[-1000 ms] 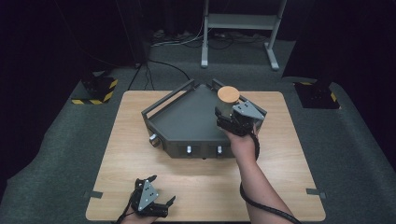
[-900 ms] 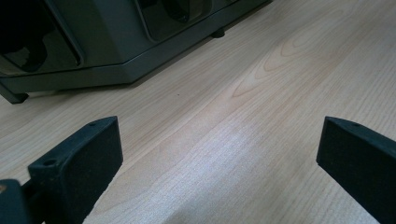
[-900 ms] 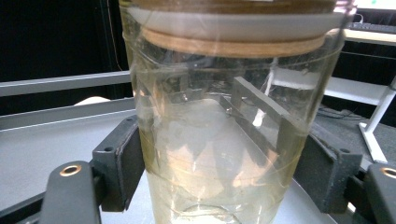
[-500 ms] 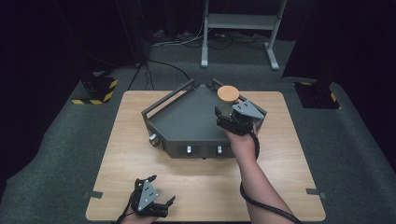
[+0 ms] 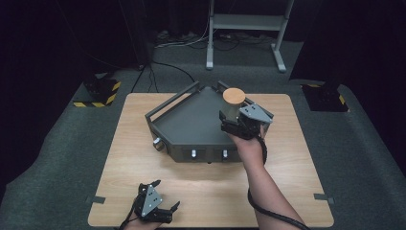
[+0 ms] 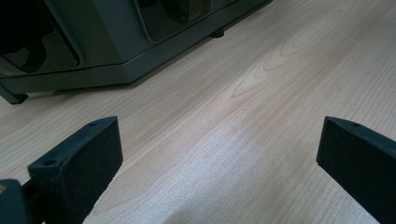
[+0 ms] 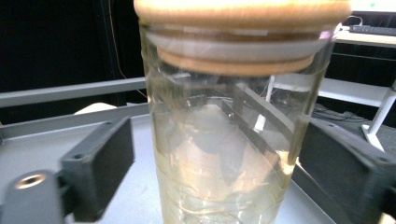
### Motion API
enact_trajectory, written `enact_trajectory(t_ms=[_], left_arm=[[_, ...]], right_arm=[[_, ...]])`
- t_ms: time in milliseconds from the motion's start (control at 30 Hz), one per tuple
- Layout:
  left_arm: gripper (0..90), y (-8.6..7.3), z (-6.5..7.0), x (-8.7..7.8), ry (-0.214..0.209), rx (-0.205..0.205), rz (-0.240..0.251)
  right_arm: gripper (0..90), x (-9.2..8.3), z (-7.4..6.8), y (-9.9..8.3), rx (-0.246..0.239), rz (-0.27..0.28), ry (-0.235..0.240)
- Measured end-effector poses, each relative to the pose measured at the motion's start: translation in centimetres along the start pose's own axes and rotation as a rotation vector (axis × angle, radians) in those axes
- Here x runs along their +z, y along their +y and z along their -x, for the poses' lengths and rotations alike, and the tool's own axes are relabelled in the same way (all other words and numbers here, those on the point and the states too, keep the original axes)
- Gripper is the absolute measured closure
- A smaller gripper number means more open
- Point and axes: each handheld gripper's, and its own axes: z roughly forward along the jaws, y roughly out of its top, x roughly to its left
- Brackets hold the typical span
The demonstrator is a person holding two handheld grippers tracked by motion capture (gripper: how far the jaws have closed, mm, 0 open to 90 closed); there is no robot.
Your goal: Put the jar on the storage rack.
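A clear glass jar [image 5: 232, 109] with a round cork lid [image 5: 233, 97] stands on the right part of a dark grey five-sided box [image 5: 191, 125]. My right gripper [image 5: 233, 118] is at the jar from the near side. In the right gripper view the jar [image 7: 224, 154] stands between the jaws, which have just been opening, and a gap shows beside the left pad [image 7: 100, 163]. My left gripper [image 5: 165, 194] rests open near the table's front edge, with bare wood between its fingers [image 6: 79, 158].
The grey box has rails along its back edges and knobs [image 5: 193, 154] on its front face. It sits mid-table on the wooden tabletop [image 5: 297, 158]. Dark carpet, a metal stand [image 5: 244, 28] and striped floor blocks [image 5: 98, 91] lie beyond.
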Motion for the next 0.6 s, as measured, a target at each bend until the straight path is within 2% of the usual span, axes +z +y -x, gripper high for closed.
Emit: enact_trajectory(t_ms=[133,267,600], left_arm=[[0.8,0.0,0.0,0.0,0.001,0.0,-0.001],[0.8,0.0,0.0,0.0,0.0,0.0,-0.001],[0.8,0.0,0.0,0.0,0.002,0.0,-0.006]], right_arm=[[0.0,-0.3,0.0,0.1,0.009,0.004,-0.003],[0.0,-0.7,0.2,0.0,0.022,0.01,0.007],[0.0,-1.7,0.2,-0.6,0.012,0.017,0.01]])
